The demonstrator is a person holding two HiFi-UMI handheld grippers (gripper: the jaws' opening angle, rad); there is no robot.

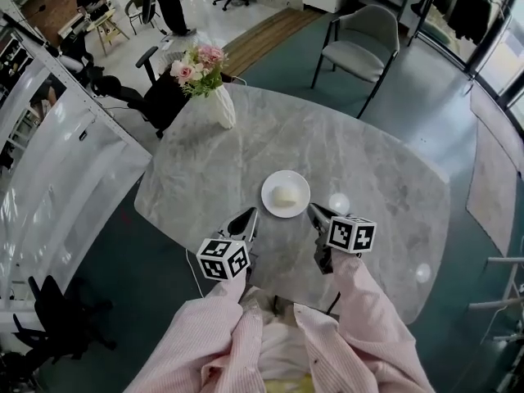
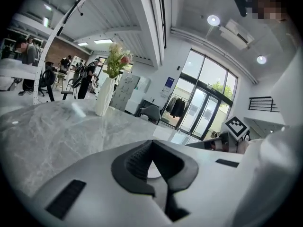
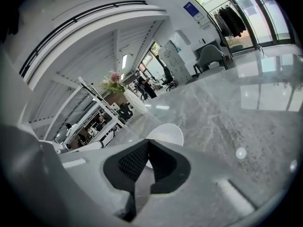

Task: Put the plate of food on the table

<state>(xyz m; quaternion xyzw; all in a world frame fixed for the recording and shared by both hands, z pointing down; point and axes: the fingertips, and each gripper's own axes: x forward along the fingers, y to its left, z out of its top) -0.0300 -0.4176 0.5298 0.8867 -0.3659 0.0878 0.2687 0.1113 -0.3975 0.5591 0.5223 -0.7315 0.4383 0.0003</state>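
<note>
A white plate with a pale lump of food rests on the grey marble table, near its front middle. My left gripper hovers just left of and nearer than the plate, jaws shut with nothing between them. My right gripper sits just right of the plate, also shut and empty. In the right gripper view the plate lies right beyond the closed tips of the right gripper. In the left gripper view the left gripper shows its pads pressed together, and the right gripper's marker cube shows to the right.
A white vase of pink flowers stands at the table's far left. A grey chair is beyond the table, a black office chair at the far left. A glass partition runs along the left.
</note>
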